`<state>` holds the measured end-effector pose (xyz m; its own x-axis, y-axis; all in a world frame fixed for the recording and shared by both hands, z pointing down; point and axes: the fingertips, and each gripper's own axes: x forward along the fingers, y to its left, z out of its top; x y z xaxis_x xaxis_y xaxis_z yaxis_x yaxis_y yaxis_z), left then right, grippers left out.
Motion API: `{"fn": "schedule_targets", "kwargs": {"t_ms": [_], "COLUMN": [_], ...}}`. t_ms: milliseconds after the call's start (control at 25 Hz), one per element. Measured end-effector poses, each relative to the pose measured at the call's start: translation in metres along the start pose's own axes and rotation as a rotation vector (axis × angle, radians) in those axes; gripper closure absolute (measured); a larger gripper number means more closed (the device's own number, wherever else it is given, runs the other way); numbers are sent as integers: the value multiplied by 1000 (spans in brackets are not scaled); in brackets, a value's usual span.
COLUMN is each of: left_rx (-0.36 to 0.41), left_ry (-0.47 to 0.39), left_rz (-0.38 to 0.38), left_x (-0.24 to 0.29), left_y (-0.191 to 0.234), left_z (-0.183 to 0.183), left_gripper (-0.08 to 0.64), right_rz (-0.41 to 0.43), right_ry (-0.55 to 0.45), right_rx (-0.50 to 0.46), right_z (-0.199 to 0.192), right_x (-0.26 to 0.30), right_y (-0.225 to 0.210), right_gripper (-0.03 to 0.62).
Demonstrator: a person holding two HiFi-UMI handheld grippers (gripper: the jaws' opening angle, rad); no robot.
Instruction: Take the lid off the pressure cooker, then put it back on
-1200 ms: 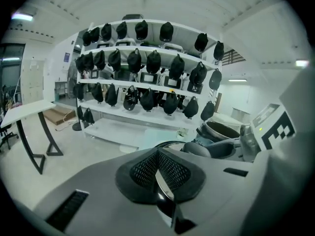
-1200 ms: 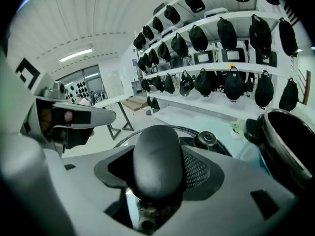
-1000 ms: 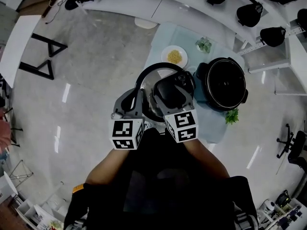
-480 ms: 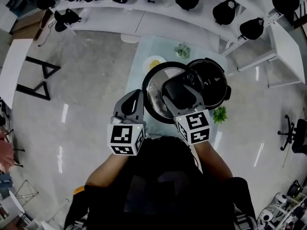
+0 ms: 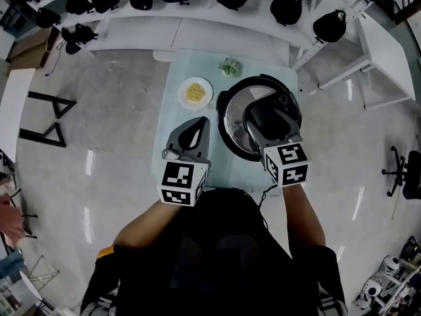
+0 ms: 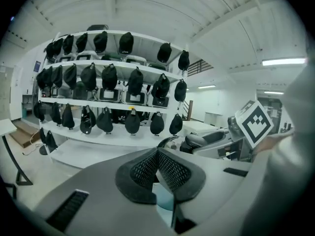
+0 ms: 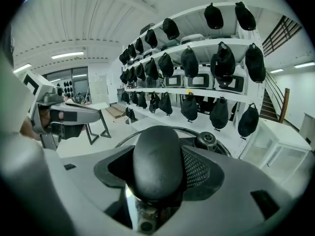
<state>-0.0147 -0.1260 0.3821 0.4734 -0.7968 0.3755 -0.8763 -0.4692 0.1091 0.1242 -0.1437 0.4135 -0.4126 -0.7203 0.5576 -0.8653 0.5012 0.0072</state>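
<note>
The pressure cooker (image 5: 222, 108) stands on the right half of a pale blue table (image 5: 172, 120). Its steel lid (image 5: 237, 125) lies over the pot, inside the black rim; whether it is seated I cannot tell. My right gripper (image 5: 266, 120) is shut on the lid's black handle (image 7: 157, 163), with the lid's valve knob (image 7: 207, 140) just beyond. My left gripper (image 5: 197, 128) hovers to the left of the cooker, apart from it, its padded jaws shut (image 6: 157, 155) with nothing between them. From the left gripper view the lid (image 6: 197, 141) and the right gripper's marker cube (image 6: 254, 122) show at the right.
A white plate of yellow food (image 5: 195, 92) sits at the table's far left. A small green plant (image 5: 230, 66) stands at the far edge. White shelves with black helmet-like items (image 6: 108, 77) curve behind the table. Grey floor surrounds it.
My right gripper has carried the lid rightward from beside the cooker to over it. The left gripper has come away from the lid's rim and stays at the left.
</note>
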Motion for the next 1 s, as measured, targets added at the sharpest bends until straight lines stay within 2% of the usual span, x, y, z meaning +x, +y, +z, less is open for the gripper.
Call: {"fn": "schedule_targets", "kwargs": {"t_ms": [160, 440, 1000], "left_rx": [8, 10, -16], "left_ry": [32, 75, 143], "left_rz": [-10, 3, 39], "left_x": [20, 45, 71], "left_y": [-11, -19, -15], "left_z": [-4, -10, -32], "left_gripper": [554, 552, 552], "right_rz": [28, 137, 345], "right_ry": [11, 33, 77], "right_rx": [-37, -88, -146], "right_z": [-5, -11, -28], "right_x": [5, 22, 48], "right_y": [-24, -47, -51], "right_gripper": [298, 298, 298]}}
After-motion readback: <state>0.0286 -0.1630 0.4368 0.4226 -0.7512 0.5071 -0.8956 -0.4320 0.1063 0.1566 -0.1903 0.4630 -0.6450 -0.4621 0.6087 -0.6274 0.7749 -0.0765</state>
